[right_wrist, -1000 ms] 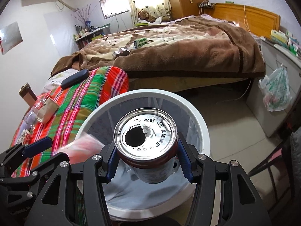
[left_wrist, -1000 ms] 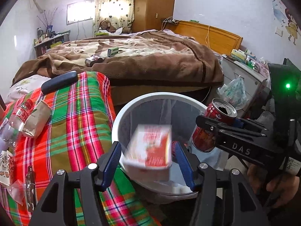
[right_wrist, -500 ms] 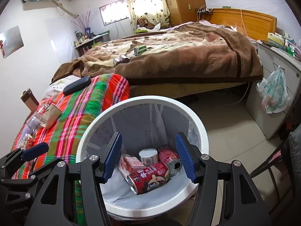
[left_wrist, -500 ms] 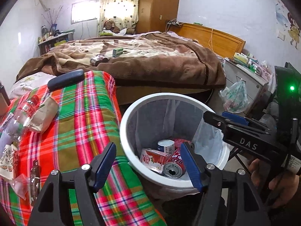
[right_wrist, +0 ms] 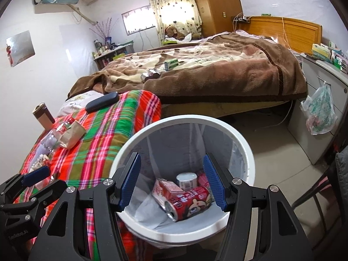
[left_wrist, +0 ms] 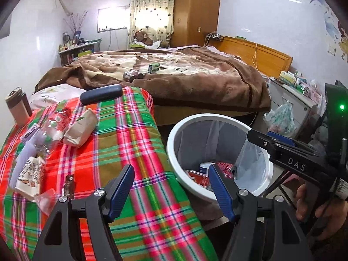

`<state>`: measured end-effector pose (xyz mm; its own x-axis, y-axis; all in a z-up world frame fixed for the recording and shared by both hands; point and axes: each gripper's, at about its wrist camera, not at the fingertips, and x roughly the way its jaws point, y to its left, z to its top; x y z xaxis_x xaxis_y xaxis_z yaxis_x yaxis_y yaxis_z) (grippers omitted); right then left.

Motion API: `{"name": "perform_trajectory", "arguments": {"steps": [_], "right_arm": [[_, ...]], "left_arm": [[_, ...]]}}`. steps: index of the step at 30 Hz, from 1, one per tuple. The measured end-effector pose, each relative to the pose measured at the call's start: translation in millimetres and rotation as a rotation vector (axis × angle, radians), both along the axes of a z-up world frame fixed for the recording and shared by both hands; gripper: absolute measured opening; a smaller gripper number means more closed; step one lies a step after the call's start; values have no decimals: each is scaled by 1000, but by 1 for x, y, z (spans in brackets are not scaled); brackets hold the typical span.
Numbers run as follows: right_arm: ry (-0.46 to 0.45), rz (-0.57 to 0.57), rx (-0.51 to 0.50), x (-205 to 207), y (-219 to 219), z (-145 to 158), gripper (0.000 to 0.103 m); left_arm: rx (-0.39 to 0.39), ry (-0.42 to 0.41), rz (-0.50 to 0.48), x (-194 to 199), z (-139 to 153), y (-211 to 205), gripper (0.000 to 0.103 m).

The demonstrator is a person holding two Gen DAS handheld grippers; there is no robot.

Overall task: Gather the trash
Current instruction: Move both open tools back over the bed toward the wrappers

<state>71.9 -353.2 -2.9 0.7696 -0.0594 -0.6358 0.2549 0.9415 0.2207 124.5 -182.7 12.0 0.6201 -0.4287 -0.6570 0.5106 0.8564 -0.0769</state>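
White bin (right_wrist: 245,152) holds two cans (right_wrist: 189,202), one carton (right_wrist: 166,188).

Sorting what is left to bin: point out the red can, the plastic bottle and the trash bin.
red can (right_wrist: 189,202), right wrist view, its printed side.
plastic bottle (left_wrist: 49,130), left wrist view, its clear body.
trash bin (right_wrist: 243,143), right wrist view, its white rim.

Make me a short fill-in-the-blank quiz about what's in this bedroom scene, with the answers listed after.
1. The red can lies inside the white ____.
2. Both the left gripper and the right gripper are open and hold ____.
3. The clear plastic bottle lies on the ____ blanket.
4. The small green box rests on the ____.

Answers: bin; nothing; plaid; bed
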Motion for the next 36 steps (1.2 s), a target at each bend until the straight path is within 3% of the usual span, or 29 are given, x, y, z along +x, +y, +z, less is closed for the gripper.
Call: {"name": "perform_trajectory", "arguments": {"steps": [13,18,36], "right_arm": [[-27,70,13,4,40,2,61],[-20,108,29,11,62,-2,61],[60,323,4,40,160,-17,61]], "left_arm": [[-19,-22,115,-5,4,68,70],[-33,-6,203,-1,-1,107,70],[-34,15,431,22,-15,231,70]]}}
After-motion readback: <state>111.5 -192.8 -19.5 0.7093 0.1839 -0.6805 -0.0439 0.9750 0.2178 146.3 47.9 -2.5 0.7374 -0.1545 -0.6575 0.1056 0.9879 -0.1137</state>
